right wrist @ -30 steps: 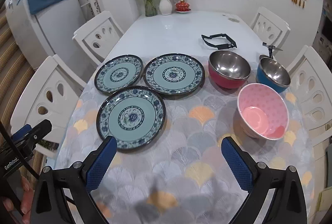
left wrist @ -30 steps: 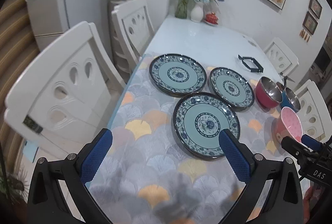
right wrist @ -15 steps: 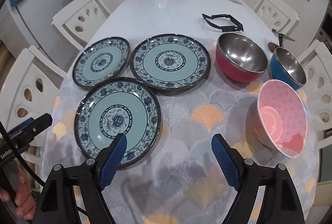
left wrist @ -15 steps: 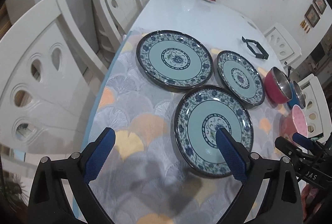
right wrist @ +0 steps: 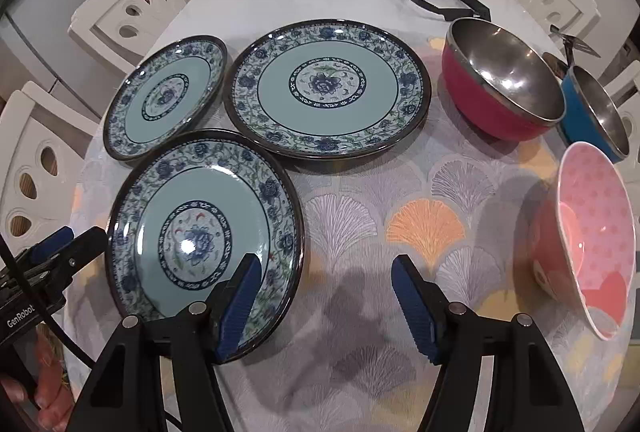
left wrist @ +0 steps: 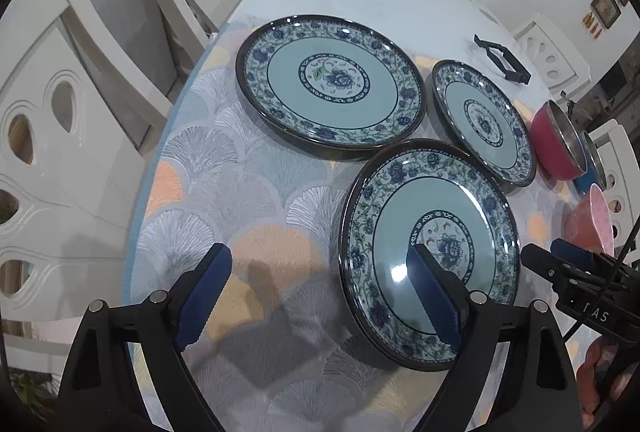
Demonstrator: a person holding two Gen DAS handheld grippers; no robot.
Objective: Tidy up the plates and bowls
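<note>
A: In the left wrist view, how does the left tool (left wrist: 316,286) stand?

B: Wide, though its jaws have just been closing a little. The near plate's (left wrist: 404,220) left rim sits between the blue pads; one pad hangs over the plate, the other over the patterned cloth (left wrist: 240,168) on the surface. I see no pad pressing on it.

A: And the other dishes?

B: A large plate (left wrist: 330,84) lies farther back, a smaller plate (left wrist: 486,120) to its right. The red bowl (left wrist: 554,138) and pink bowl (left wrist: 592,220) are at the far right, the right tool (left wrist: 568,260) just in front of them.

A: Now the right wrist view.

B: The right tool (right wrist: 326,292) is about half wide, its jaws also just closing. The near plate's (right wrist: 200,220) right rim lies between its pads, with no clear contact. The left tool (right wrist: 60,244) is at that plate's left edge.

A: The bowls?

B: Red bowl (right wrist: 500,84) far right, blue bowl (right wrist: 596,112) beside it, pink bowl (right wrist: 592,232) nearer, tilted.
</note>
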